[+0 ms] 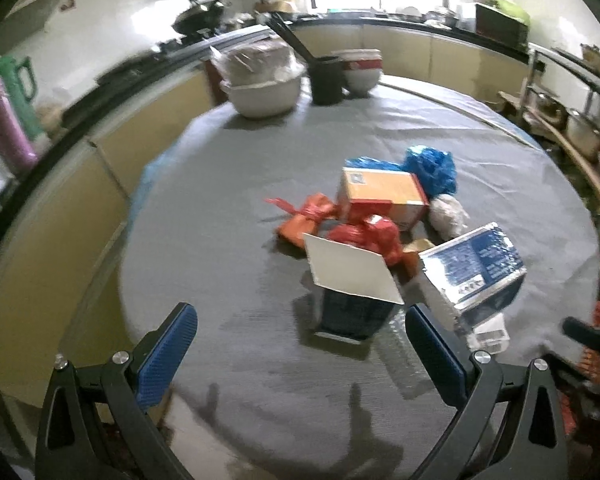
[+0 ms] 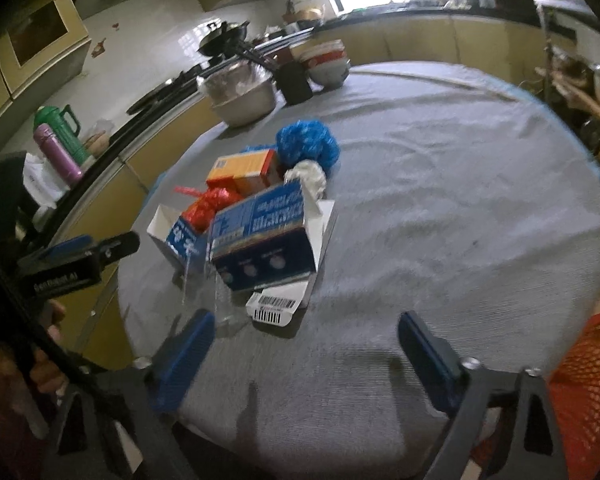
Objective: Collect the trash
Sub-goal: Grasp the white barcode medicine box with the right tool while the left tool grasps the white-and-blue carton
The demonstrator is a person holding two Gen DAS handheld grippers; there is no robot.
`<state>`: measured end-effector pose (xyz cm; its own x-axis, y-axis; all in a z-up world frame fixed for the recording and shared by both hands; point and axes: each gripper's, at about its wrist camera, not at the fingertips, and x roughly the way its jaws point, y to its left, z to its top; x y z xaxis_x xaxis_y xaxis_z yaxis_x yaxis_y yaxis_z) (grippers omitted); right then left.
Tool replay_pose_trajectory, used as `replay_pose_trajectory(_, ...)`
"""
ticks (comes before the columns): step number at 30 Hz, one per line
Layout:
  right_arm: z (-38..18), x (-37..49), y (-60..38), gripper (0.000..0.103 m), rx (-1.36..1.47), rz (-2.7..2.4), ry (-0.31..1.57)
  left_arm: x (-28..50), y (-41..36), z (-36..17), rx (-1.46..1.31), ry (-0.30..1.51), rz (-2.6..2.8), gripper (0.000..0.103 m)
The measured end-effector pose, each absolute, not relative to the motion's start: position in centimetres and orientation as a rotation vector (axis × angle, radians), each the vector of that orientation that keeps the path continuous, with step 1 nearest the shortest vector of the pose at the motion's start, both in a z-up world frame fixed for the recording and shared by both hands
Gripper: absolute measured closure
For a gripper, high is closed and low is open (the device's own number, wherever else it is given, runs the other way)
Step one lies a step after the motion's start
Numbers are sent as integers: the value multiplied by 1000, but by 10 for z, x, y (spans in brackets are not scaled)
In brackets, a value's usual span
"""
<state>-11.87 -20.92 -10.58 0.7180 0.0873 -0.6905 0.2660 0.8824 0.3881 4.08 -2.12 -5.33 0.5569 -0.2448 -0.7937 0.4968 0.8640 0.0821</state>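
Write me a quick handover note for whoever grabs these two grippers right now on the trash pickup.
Left gripper: open, empty, hanging over the near part of the round table.
Right gripper: open, empty, also above the near table edge.
Trash: all in one heap mid-table: big blue carton with a barcode flap, small blue box with its white lid up, orange box, red wrappers, blue plastic bag, white crumpled wad.
Red mesh shows at the right edge; what it belongs to is unclear.
Done: nothing is gripped yet.
Left: pick up every piece.
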Motion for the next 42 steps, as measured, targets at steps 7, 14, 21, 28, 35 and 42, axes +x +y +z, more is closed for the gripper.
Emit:
replay_pose_trajectory(7, -128, -93, -205, 19, 504, 0, 812, 57, -20, -59, 276, 931, -499, 0)
replay_pose_trajectory(14, -131, -63, -185, 28, 424, -26, 888, 77, 2, -64, 204, 1005, -458, 0)
replay_pose_trajectory(21, -132, -51, -167, 31, 328, -89, 906, 97, 0, -64, 65, 1102, -443, 0)
replay_pose_trajectory(28, -135, -48, -147, 51, 157, -167, 903, 93, -22, -69, 20, 1162, -454, 0)
replay_pose_trajectory(35, -133, -71, -163, 52, 207, -163, 886, 84, -38, -83, 129, 1135, -416, 0)
replay_pose_trajectory(42, -120, -105, -185, 52, 398, -37, 830, 84, -37, -92, 176, 1074, -379, 4)
